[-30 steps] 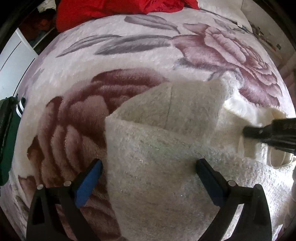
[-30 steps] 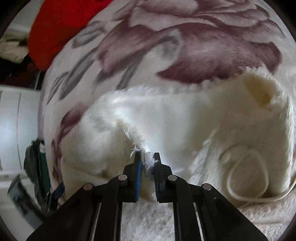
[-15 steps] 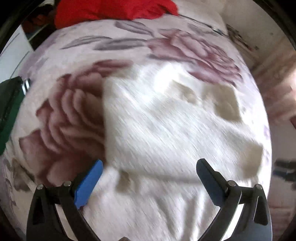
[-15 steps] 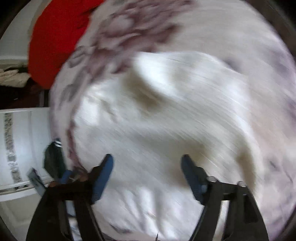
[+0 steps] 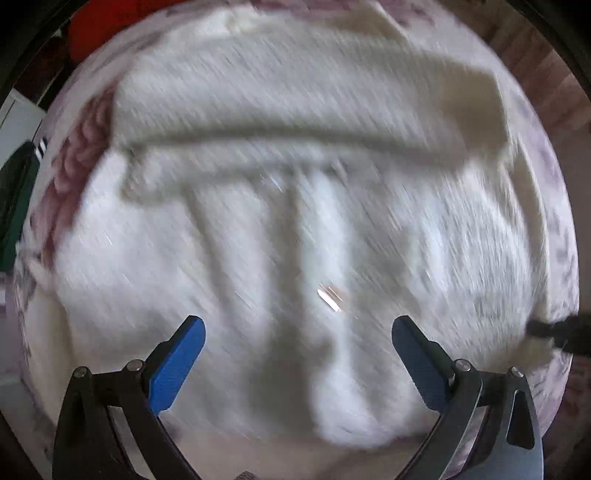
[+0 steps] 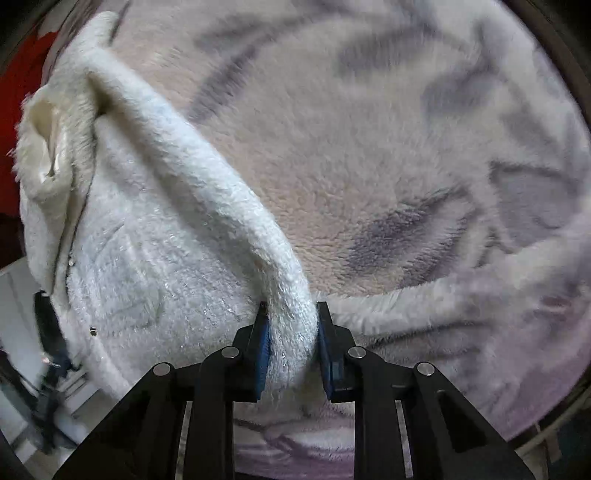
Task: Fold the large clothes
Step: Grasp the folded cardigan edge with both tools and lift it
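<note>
A fluffy white fleece garment [image 5: 295, 110] lies spread on a floral plush blanket [image 5: 77, 147], with a folded band across its upper part; this view is blurred by motion. My left gripper [image 5: 297, 325] hangs open just above the garment, nothing between its blue pads. The right gripper's dark tip [image 5: 561, 334] shows at the garment's right edge. In the right wrist view, my right gripper [image 6: 291, 314] is closing its jaws on a thick rolled edge of the garment [image 6: 147, 258], and the fleece fills the gap between the pads. The blanket [image 6: 406, 147] spreads beyond.
A red cloth [image 5: 96, 33] lies at the blanket's far left corner, also in the right wrist view as red cloth [image 6: 18, 74]. A dark green item [image 5: 18, 192] sits off the blanket's left edge. Wooden floor [image 5: 546, 85] shows past the right side.
My left gripper swept across, so the garment now fills its view. My right gripper let go of the frayed edge, opened wide, moved, and closed around a thick rolled edge.
</note>
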Available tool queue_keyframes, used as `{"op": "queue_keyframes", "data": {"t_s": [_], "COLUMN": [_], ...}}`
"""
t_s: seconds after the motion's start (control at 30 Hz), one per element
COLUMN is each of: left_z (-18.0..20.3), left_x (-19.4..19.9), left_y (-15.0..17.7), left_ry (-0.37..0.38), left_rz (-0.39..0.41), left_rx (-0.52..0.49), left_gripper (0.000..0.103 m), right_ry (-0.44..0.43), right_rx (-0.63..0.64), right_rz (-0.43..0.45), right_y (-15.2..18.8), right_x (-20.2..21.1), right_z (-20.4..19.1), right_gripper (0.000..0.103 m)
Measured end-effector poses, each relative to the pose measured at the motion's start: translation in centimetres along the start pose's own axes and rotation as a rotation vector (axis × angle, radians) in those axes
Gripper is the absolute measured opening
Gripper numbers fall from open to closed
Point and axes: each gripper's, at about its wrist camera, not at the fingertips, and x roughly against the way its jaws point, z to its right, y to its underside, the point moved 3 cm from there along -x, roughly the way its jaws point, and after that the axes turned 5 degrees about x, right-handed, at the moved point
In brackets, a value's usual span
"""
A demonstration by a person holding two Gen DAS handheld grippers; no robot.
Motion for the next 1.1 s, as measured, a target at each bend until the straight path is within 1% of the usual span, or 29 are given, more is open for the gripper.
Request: {"op": "queue_keyframes", "data": {"t_s": [0.03, 0.07, 0.1, 0.13, 0.17, 0.23, 0.3, 0.37, 0.4, 0.43, 0.47, 0.5, 0.53, 0.57, 0.6, 0.63, 0.7, 0.73, 0.77, 0.8, 0.83, 0.87, 0.9, 0.93, 1.0, 1.03, 1.07, 1.1], "left_z": [1.2, 2.4, 3.9, 5.1, 6.9, 11.2, 16.2, 19.4, 21.8, 23.0, 24.4, 25.3, 25.6, 25.6, 25.1, 24.3, 22.8, 22.1, 21.6, 20.9, 20.4, 19.9, 19.2, 19.4, 18.2, 17.7, 17.0, 16.0], "left_x": [0.2, 0.8, 1.5, 2.0, 2.5, 3.0, 2.5, 1.2, 0.0, -0.8, -1.8, -2.6, -3.1, -3.3, -3.1, -2.6, -1.3, -0.6, 0.0, 0.9, 1.5, 2.1, 2.7, 3.2, 3.9, 4.3, 4.5, 4.8], "left_y": [0.7, 1.2, 1.5, 1.7, 1.9, 2.1, 2.4, 2.5, 2.7, 3.2, 3.4, 3.6, 3.7, 3.5, 3.2, 2.9, 2.3, 2.1, 2.1, 2.1, 2.1, 2.1, 2.0, 2.2, 2.5, 2.9, 3.0, 2.8], "left_ry": [0.005, 0.028, 0.053, 0.081, 0.121, 0.186, 0.251, 0.278, 0.287, 0.271, 0.239, 0.194, 0.145, 0.089, 0.081, 0.126, 0.146, 0.152, 0.153, 0.153, 0.159, 0.164, 0.174, 0.179, 0.186, 0.188, 0.195, 0.206], "left_rz": [-0.026, -0.03, -0.031, -0.034, -0.04, -0.051, -0.08, -0.115, -0.137, -0.145, -0.144, -0.119, -0.092, -0.059, -0.03, -0.01, 0.031, 0.045, 0.058, 0.079, 0.089, 0.095, 0.1, 0.104, 0.121, 0.129, 0.133, 0.141], "left_rx": [0.025, 0.051, 0.069, 0.079, 0.086, 0.071, 0.046, 0.028, -0.004, -0.031, -0.063, -0.094, -0.12, -0.144, -0.142, -0.113, -0.087, -0.077, -0.068, -0.06, -0.054, -0.045, -0.032, -0.025, -0.003, 0.008, 0.022, 0.048], "left_gripper": [0.103, 0.103, 0.103, 0.103, 0.103, 0.103, 0.103, 0.103, 0.103, 0.103, 0.1, 0.086, 0.052, 0.034, 0.026, 0.017, 0.015, 0.014, 0.014, 0.013, 0.013, 0.013, 0.012, 0.012, 0.012, 0.012, 0.012, 0.012], "right_ry": [-0.026, -0.052, -0.074, -0.103, -0.104, -0.086, -0.083, -0.056, -0.047, -0.044, -0.054, -0.067, -0.084, -0.102, -0.137, -0.163, -0.243, -0.274, -0.318, -0.35, -0.401, -0.457, -0.506, -0.546, -0.577, -0.576, -0.549, -0.538], "right_rx": [0.032, 0.049, 0.059, 0.07, 0.076, 0.091, 0.094, 0.098, 0.099, 0.099, 0.103, 0.104, 0.111, 0.12, 0.132, 0.142, 0.183, 0.201, 0.228, 0.245, 0.267, 0.283, 0.286, 0.289, 0.271, 0.256, 0.23, 0.221], "right_rz": [-0.031, -0.047, -0.048, -0.021, -0.004, 0.013, 0.018, 0.025, 0.025, 0.028, 0.027, 0.029, 0.03, 0.032, 0.035, 0.037, 0.039, 0.033, 0.027, 0.028, 0.017, -0.002, -0.017, -0.039, -0.072, -0.09, -0.106, -0.086], "right_y": [-0.5, -1.2, -1.6, -2.3, -2.8, -4.3, -5.5, -7.6, -8.1, -8.8, -9.8, -10.4, -10.9, -11.7, -13.0, -13.8, -16.8, -17.7, -19.1, -19.9, -21.0, -22.0, -23.0, -23.7, -24.9, -25.1, -25.6, -25.7], "right_x": [0.9, 1.9, 3.0, 5.2, 6.5, 9.3, 10.9, 12.8, 13.3, 13.9, 14.6, 14.2, 14.2, 14.2, 14.3, 14.2, 13.7, 13.5, 12.7, 12.0, 11.1, 9.9, 8.7, 7.6, 5.2, 4.0, 2.6, 2.0], "right_z": [-0.3, 0.0, -0.2, 0.4, 1.0, 2.9, 4.4, 6.6, 7.6, 8.1, 8.8, 8.4, 8.2, 7.9, 7.5, 7.1, 4.9, 3.9, 1.9, 0.2, -1.8, -4.1, -6.2, -8.0, -10.8, -11.6, -12.5, -13.2], "right_gripper": [0.032, 0.041, 0.046, 0.058, 0.067, 0.067, 0.067, 0.067, 0.067, 0.067, 0.067, 0.067, 0.067, 0.067, 0.067, 0.068, 0.068, 0.068, 0.068, 0.07, 0.077, 0.081, 0.081, 0.081, 0.081, 0.081, 0.08, 0.067]}}
